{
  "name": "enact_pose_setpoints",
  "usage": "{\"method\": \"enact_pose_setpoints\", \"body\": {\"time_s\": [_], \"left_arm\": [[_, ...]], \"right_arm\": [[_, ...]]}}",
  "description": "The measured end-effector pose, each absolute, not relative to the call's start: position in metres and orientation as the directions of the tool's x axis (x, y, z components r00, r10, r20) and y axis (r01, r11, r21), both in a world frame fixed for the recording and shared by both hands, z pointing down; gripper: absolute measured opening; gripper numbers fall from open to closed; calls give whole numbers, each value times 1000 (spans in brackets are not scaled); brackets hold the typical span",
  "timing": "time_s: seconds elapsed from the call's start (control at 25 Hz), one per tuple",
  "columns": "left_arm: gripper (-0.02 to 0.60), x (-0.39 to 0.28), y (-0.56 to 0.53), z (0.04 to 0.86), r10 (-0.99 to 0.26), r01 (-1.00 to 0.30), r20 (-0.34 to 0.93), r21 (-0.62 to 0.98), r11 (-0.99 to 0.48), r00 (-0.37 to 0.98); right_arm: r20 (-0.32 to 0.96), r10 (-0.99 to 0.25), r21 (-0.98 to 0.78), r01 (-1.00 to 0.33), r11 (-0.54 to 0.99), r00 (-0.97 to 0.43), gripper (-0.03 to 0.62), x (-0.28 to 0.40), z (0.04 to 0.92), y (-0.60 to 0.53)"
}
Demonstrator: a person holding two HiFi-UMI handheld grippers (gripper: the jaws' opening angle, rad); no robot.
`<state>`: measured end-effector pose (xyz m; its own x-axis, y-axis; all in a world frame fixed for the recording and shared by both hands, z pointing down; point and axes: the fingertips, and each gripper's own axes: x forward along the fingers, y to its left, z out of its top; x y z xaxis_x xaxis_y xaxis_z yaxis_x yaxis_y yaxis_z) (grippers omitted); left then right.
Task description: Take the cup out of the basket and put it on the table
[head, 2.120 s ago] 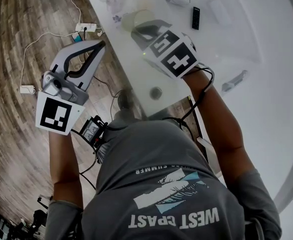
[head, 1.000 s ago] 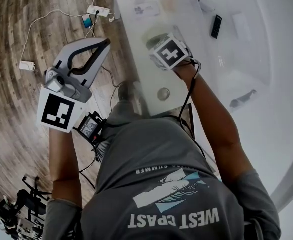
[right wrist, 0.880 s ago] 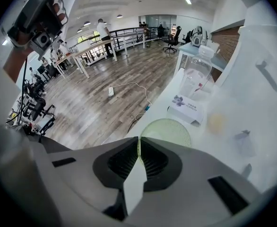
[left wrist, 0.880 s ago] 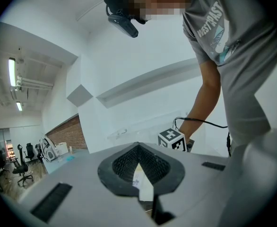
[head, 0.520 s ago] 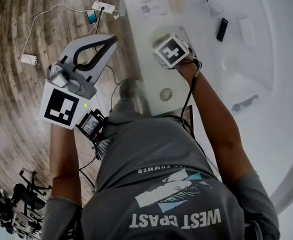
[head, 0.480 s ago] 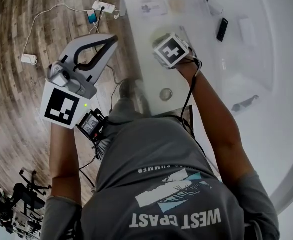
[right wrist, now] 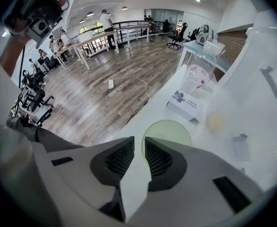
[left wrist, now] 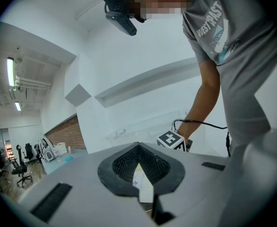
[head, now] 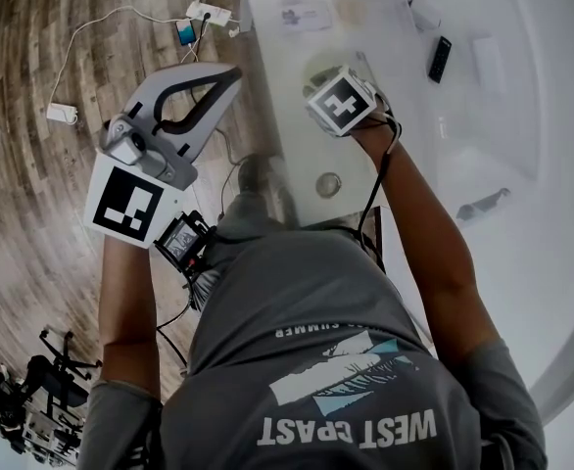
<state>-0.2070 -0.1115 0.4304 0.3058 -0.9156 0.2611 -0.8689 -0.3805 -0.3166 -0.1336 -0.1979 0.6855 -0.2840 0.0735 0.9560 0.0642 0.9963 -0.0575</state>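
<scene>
A pale green cup (right wrist: 167, 132) stands upright on the white table (head: 297, 155) near its left edge. It shows in the head view as a green rim (head: 318, 72) under the marker cube. My right gripper (right wrist: 139, 148) hangs over it, its jaws opening. The cup's near wall runs through the gap between the pads (right wrist: 160, 162), which do not press on it. My left gripper (head: 230, 71) is held out over the wooden floor to the left of the table, jaws together and empty. No basket is in view.
A white printed box (right wrist: 186, 105) lies just beyond the cup, with a clear container (right wrist: 197, 72) behind it. A black remote (head: 439, 59) lies further right. A round metal fitting (head: 328, 184) sits in the table's near edge. Cables and a power strip (head: 209, 13) lie on the floor.
Two seconds ago my right gripper was nearer me with the cup; it has moved out over the table and stayed there for the last second. The left gripper has drifted slightly right.
</scene>
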Motion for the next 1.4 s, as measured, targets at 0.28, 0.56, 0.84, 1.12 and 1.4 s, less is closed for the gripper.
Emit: {"method": "enact_pose_setpoints", "body": {"time_s": [0.28, 0.56, 0.84, 1.12, 1.4], "left_arm": [[9, -205, -110, 420, -913, -859, 257, -330, -392, 318], [9, -195, -108, 409, -910, -840, 245, -360, -406, 335], [9, -182, -108, 391, -901, -812, 235, -393, -431, 364], [9, -163, -107, 374, -888, -779, 224, -426, -460, 402], [9, -140, -106, 360, -868, -746, 220, -446, -495, 445]], "right_arm": [[909, -35, 48, 21, 999, -415, 101, -147, 640, -206], [626, -191, 196, -84, 977, -756, 14, -169, 526, -206], [397, -216, 234, -129, 964, -892, 11, -156, 423, -190], [295, -241, 253, -168, 953, -924, 11, -133, 378, -179], [245, -284, 261, -219, 940, -927, 11, -106, 344, -169]]}}
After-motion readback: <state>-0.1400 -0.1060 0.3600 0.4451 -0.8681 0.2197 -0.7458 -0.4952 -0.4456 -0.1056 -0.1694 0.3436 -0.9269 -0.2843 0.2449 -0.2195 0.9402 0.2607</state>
